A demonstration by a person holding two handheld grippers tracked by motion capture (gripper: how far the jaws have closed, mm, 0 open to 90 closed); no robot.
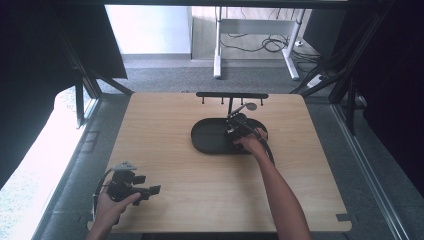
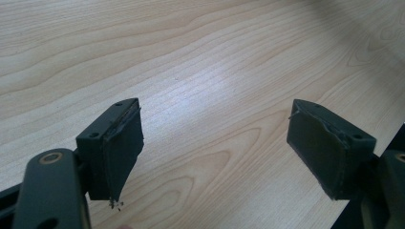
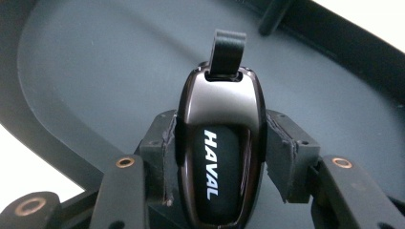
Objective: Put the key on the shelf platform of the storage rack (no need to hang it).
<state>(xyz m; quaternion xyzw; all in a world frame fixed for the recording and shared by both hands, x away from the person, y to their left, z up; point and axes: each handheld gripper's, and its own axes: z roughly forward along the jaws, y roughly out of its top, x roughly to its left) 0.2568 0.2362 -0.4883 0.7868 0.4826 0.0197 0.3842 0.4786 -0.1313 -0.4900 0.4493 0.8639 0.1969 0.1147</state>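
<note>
Key fob (image 3: 217, 148) marked HAVAL is pinched in right gripper (image 3: 217, 157) over black tray (image 3: 95, 71); left gripper (image 2: 215, 148) idles spread above worktop (image 2: 191, 57); next, judged: lifting it toward rack (image 1: 232, 95).

Light wood desk (image 1: 165, 150) on grey carpet (image 1: 165, 75).
Beyond the desk's far edge stands a white-legged table (image 1: 255, 30) with loose cables (image 1: 272, 44); bright light washes the floor left.
</note>
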